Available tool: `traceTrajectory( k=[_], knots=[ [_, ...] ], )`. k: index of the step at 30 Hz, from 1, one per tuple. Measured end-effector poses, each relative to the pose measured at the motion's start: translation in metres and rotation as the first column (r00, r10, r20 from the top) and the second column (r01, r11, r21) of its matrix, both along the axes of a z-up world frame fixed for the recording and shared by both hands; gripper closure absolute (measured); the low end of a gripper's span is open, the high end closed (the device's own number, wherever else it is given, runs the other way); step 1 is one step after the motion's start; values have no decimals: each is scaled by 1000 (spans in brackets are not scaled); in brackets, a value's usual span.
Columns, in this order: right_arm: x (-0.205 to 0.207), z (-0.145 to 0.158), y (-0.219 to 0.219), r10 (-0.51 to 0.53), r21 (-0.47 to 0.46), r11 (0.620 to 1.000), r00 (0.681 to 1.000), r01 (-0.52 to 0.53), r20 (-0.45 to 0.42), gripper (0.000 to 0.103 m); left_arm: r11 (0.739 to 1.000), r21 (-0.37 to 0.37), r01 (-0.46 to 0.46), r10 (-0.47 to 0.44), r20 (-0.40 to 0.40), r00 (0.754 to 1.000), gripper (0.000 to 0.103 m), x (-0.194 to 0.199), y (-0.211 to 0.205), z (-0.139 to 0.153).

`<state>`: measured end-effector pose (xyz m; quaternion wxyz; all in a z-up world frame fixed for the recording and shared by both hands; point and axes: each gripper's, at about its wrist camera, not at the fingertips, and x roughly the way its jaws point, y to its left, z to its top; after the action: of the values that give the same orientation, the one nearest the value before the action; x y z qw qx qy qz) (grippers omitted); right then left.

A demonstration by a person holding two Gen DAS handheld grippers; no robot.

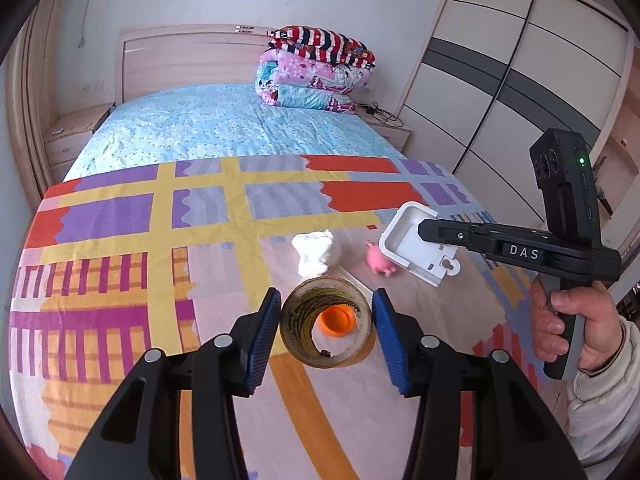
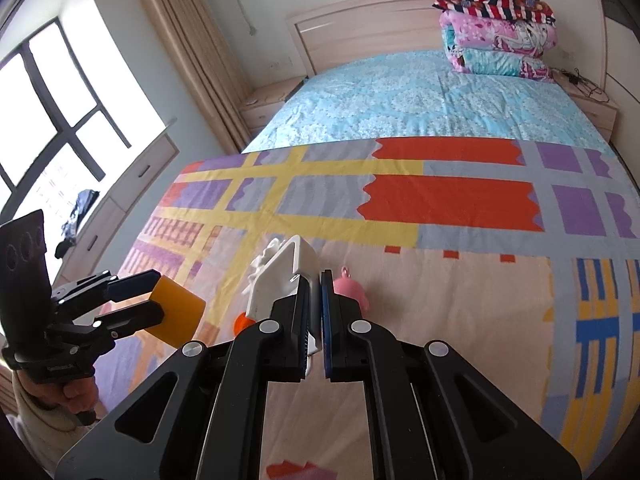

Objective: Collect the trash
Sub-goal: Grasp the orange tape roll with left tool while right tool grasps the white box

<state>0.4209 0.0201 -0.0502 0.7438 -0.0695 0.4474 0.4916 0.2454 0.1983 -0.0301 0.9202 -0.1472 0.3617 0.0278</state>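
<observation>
Our left gripper [image 1: 326,320] clamps one tape roll [image 1: 326,322]; our right gripper [image 2: 314,312] pinches one white tray [image 2: 282,280], both lifted above the bed [image 1: 200,220]. We count one crumpled tissue [image 1: 314,254], one pink toy [image 1: 380,262], one orange cap [image 1: 336,320] on its patterned blanket, near the foot edge.

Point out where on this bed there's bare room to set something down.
Free: the blue sheet between the headboard and the patterned blanket, left of the folded quilts; also the blanket's left side. Crowded: around the tissue wad, pink pig toy and orange cap.
</observation>
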Motion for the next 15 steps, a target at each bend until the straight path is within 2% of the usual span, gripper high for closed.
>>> traceTrajectory(
  k=[15],
  knots=[
    [-40, 31, -46, -3, 52, 999, 999, 1, 37, 97, 999, 41, 26, -28, 30, 999, 57, -41, -51, 32]
  ],
)
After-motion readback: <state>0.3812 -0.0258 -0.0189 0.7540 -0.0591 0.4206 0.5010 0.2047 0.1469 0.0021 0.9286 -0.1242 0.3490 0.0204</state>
